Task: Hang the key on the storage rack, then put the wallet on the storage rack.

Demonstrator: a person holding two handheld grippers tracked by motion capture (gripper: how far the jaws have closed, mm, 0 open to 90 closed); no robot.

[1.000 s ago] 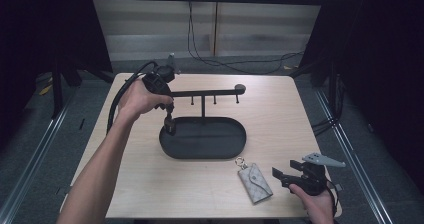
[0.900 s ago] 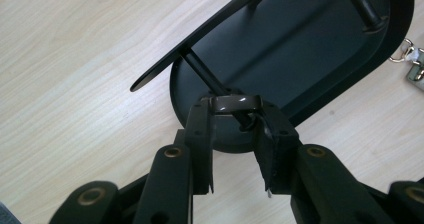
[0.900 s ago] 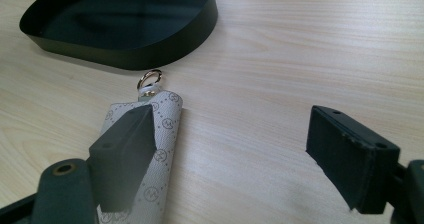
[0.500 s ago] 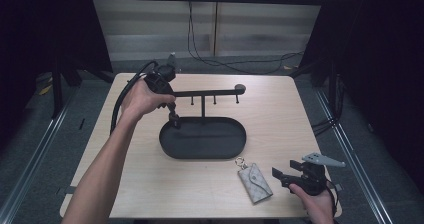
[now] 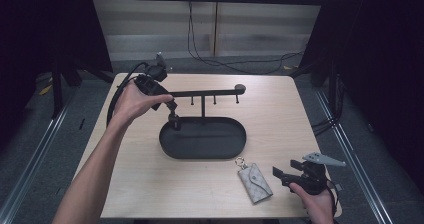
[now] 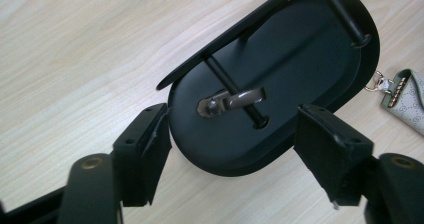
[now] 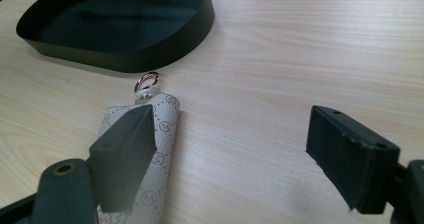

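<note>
A black stand has an oval tray (image 5: 239, 134) (image 6: 305, 49) and a horizontal bar (image 5: 210, 92) with small hooks. My left gripper (image 5: 173, 115) (image 6: 232, 169) points down over the tray's left end, below the bar. Its jaws have just been opening and now stand wide with nothing pressed between them. Beyond them, in the left gripper view, a small brownish metal piece (image 6: 235, 100) sits on a hook. A grey patterned key pouch (image 5: 256, 183) (image 7: 162, 129) with a ring (image 7: 146, 80) lies in front of the tray. My right gripper (image 5: 286, 170) (image 7: 245, 154) is open just right of the pouch.
The light wooden table (image 5: 280, 114) has bare surface to the right of the stand and along its left side. A cable (image 5: 116, 99) trails from the left gripper off the table's left edge. Dark floor and metal rails surround the table.
The left hand has risen slightly and shifted a little right over the tray's left end. The right hand and the pouch have stayed put.
</note>
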